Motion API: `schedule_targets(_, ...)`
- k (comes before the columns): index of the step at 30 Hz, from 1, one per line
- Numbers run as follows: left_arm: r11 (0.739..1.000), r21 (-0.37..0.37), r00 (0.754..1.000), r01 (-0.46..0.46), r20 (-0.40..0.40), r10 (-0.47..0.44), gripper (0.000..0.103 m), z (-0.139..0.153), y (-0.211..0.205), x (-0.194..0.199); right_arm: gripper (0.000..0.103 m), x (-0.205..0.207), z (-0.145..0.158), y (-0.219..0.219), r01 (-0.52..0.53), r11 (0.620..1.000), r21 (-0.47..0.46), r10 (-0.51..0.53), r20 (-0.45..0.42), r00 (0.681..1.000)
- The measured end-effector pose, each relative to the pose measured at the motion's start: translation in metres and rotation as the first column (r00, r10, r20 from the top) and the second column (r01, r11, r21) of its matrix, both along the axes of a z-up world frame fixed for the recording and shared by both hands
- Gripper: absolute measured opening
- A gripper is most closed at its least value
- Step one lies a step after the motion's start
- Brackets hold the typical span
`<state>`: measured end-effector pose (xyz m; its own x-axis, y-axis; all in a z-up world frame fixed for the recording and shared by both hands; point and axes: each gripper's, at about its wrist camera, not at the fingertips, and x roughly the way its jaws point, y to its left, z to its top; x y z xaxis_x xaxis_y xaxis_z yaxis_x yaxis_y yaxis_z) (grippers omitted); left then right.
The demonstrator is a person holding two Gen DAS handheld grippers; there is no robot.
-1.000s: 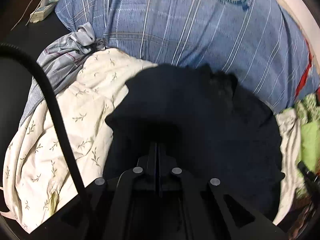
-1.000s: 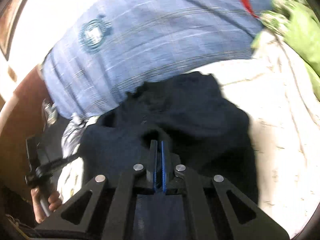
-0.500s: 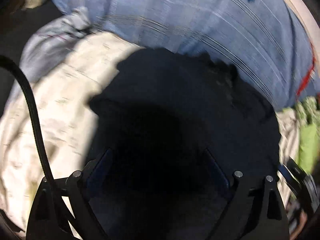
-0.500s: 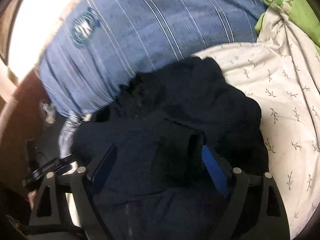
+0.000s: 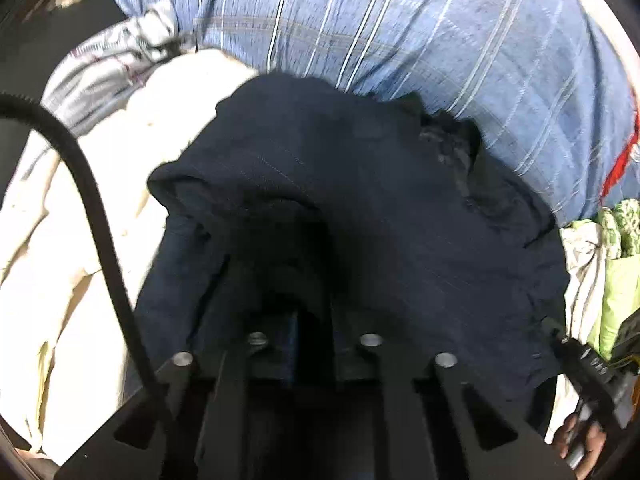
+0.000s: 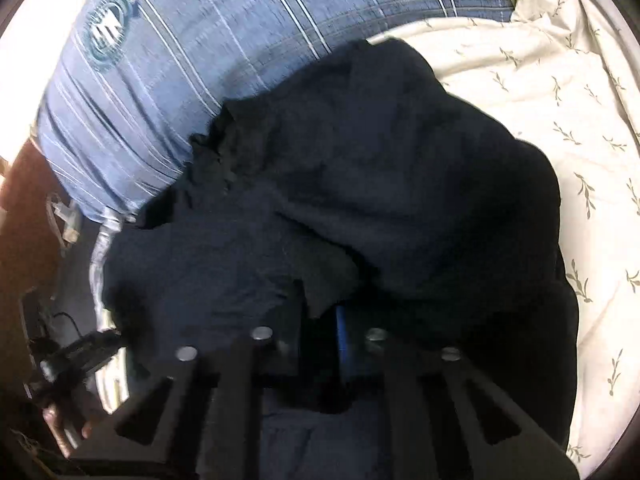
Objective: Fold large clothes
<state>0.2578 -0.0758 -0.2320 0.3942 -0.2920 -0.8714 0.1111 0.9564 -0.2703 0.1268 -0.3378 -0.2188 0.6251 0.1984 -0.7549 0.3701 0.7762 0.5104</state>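
A dark navy garment (image 5: 380, 200) lies crumpled on a cream leaf-print sheet (image 5: 60, 240), against a blue plaid pillow (image 5: 400, 40). My left gripper (image 5: 308, 320) points down into its near edge. The jaws are closing, and a raised fold of the dark cloth is pinched between them. In the right wrist view the same garment (image 6: 400, 180) fills the middle. My right gripper (image 6: 320, 320) is also closing, with a flap of the cloth caught against its blue pad (image 6: 341, 336). Each view shows the other gripper at its edge: the right one (image 5: 588, 368) and the left one (image 6: 76, 356).
A grey patterned cloth (image 5: 112, 60) is bunched at the far left beside the pillow (image 6: 180, 60). Green fabric (image 5: 616, 280) lies at the right edge. A black cable (image 5: 92, 200) curves across the left. The cream sheet (image 6: 540, 100) spreads to the right. A hand (image 5: 580, 436) holds the right gripper.
Both grippers were shut a second ago, stood wide open over the garment half a second ago, and now have closed in on folds of it. The right one has come lower.
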Motion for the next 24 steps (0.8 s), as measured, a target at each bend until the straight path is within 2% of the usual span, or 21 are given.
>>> schedule_targets(4,0.997,-0.017,0.994,0.077,0.085,-0.075,0.004,0.022,-0.017,-0.019,0.010,-0.024,0.044,-0.009,0.046,0.998,-0.051,-0.038,0.149,0.988)
schedule_targets(7,0.990,-0.032,0.987,0.141,0.082,-0.138,0.004,0.023,-0.032,-0.028,0.010,-0.037,0.055,-0.024,0.098,0.994,-0.044,-0.088,0.191,0.978)
schedule_targets(9,0.981,-0.022,0.980,0.194,0.055,-0.193,0.005,0.014,-0.049,-0.031,0.010,-0.042,0.051,-0.035,0.137,0.989,-0.052,-0.126,0.175,0.976)
schedule_targets(12,0.974,0.019,0.974,0.226,0.014,-0.226,0.010,-0.004,-0.063,-0.032,0.010,-0.041,0.029,-0.051,0.178,0.983,-0.044,-0.173,0.102,0.980)
schedule_targets(15,0.965,0.043,0.966,0.258,-0.020,-0.257,0.033,-0.014,-0.070,-0.029,0.011,-0.035,0.003,-0.062,0.187,0.982,-0.021,-0.186,0.023,0.982)
schedule_targets(16,0.958,0.053,0.959,0.283,-0.026,-0.282,0.046,-0.015,-0.074,-0.029,0.016,-0.031,-0.006,-0.064,0.186,0.982,-0.007,-0.186,-0.012,0.982)
schedule_targets(17,0.950,0.056,0.952,0.307,-0.025,-0.306,0.054,-0.015,-0.077,-0.030,0.022,-0.030,-0.010,-0.066,0.188,0.982,-0.006,-0.188,-0.034,0.982)
schedule_targets(19,0.938,0.083,0.941,0.338,0.007,-0.340,0.061,-0.007,-0.080,-0.038,0.030,-0.030,-0.015,-0.068,0.195,0.981,0.020,-0.194,-0.043,0.980)
schedule_targets(21,0.930,0.108,0.931,0.352,0.060,-0.359,0.069,0.008,-0.079,-0.044,0.048,-0.032,-0.011,-0.066,0.183,0.982,0.035,-0.183,-0.014,0.983)
schedule_targets(22,0.932,0.107,0.929,0.347,0.095,-0.357,0.076,0.016,-0.074,-0.046,0.064,-0.034,-0.006,-0.064,0.185,0.982,0.027,-0.185,0.001,0.983)
schedule_targets(23,0.937,0.104,0.932,0.333,0.118,-0.344,0.084,0.024,-0.069,-0.046,0.071,-0.036,0.000,-0.061,0.186,0.983,-0.002,-0.186,0.015,0.982)
schedule_targets(24,0.945,0.095,0.938,0.312,0.131,-0.322,0.085,0.030,-0.062,-0.045,0.076,-0.037,0.006,-0.057,0.183,0.982,-0.034,-0.183,0.023,0.983)
